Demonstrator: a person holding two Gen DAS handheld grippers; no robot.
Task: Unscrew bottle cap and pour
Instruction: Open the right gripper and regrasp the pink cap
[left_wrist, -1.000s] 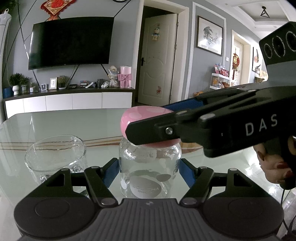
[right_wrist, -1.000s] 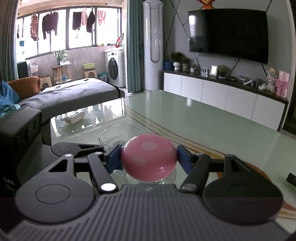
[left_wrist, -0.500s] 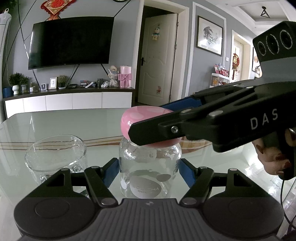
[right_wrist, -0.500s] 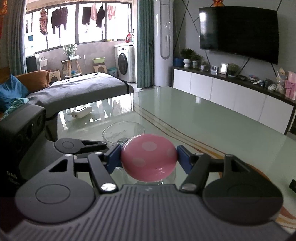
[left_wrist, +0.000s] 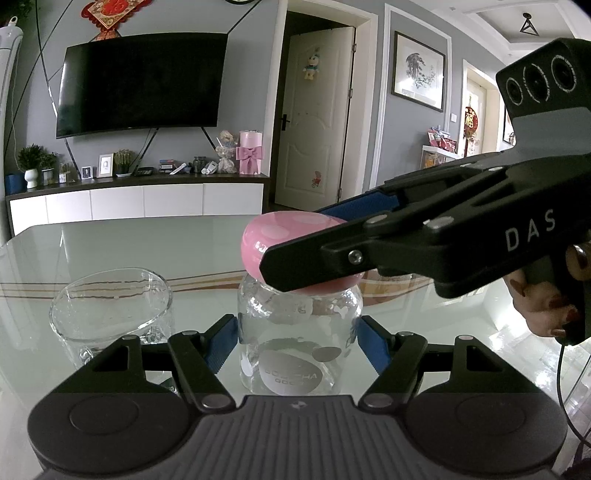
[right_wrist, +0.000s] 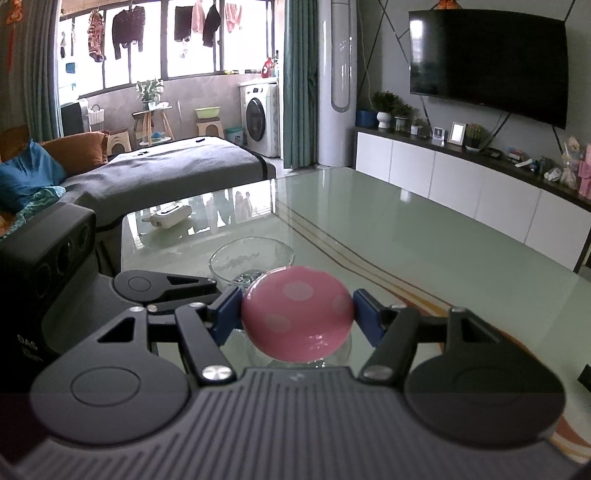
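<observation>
- The step in hand looks like unscrewing: the left gripper (left_wrist: 295, 341) clamps the bottle (left_wrist: 299, 332) by its body, blue pads (left_wrist: 221, 341) pressed to either side, while the right gripper (right_wrist: 297, 317) is closed on the cap (right_wrist: 297, 317) from the sides.
- The bottle stands upright on the table (left_wrist: 147, 243) between the left fingers; the cap sits on its neck – whether the thread has let go, I cannot tell.
- Next move, as I judge it: twist the cap further with the right gripper, keep the bottle body from turning, then lift the cap straight off before tilting toward the bowl (left_wrist: 110, 306).
- The bowl sits just beside the bottle, on its left in the left view, close enough to pour into.
- Materials: the bottle is clear, squat and rounded, with a pale printed label – smooth and likely slippery under the pads.
- The cap is a glossy pink dome with paler dots; its curved sides give the pads little flat to bite.
- The bowl is clear with a wavy rim; the tabletop is glossy, greenish and reflective.
</observation>
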